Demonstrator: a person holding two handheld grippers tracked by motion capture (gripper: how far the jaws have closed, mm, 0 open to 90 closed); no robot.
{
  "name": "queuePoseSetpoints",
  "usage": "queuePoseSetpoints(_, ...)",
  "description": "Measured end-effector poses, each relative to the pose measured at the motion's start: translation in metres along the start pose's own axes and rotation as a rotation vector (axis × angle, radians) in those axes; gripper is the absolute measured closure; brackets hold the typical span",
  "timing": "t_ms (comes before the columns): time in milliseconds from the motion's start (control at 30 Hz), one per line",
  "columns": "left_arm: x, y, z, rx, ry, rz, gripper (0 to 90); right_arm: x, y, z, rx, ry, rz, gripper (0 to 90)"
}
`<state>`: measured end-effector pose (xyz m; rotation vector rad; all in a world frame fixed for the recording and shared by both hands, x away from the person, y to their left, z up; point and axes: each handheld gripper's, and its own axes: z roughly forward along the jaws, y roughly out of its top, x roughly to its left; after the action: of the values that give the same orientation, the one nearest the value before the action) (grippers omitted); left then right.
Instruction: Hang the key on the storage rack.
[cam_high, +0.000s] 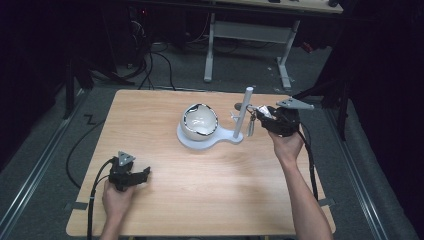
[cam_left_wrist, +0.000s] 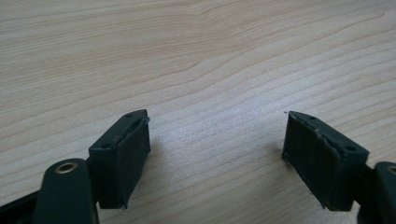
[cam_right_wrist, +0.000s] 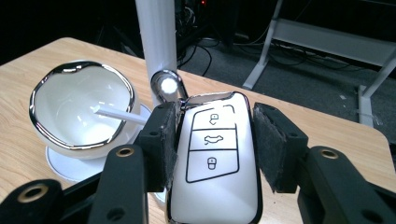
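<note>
The left hand-held gripper (cam_high: 145, 172) rests low with jaws wide apart; the right hand-held gripper (cam_high: 255, 116) is raised, clamping.

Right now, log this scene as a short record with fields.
held item: white car key fob with three buttons
right gripper: jaws closed on the fob's sides, close to the white post
left gripper: jaws apart, nothing between them, over bare wooden table
stand: white post on a round base, carrying a white bowl with a silver rim
</note>
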<state>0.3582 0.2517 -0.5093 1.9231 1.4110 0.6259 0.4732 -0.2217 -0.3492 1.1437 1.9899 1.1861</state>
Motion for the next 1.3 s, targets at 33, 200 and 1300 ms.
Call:
queuePoseSetpoints(33, 0.0, 0.0, 0.0, 0.0, 0.0, 0.0, 23.4, 0.002, -0.001, 0.001, 0.004, -0.006, -0.007, 51.4)
queuePoseSetpoints(200, 0.0, 0.0, 0.0, -0.002, 0.0, -0.002, 23.4, 0.011, -0.003, 0.007, 0.012, -0.016, -0.047, 51.3)
queuePoseSetpoints(1300, 0.0, 0.0, 0.0, -0.002, -0.001, -0.003, 23.5, 0.017, -0.023, 0.036, 0.066, 0.03, 0.012, 50.9)
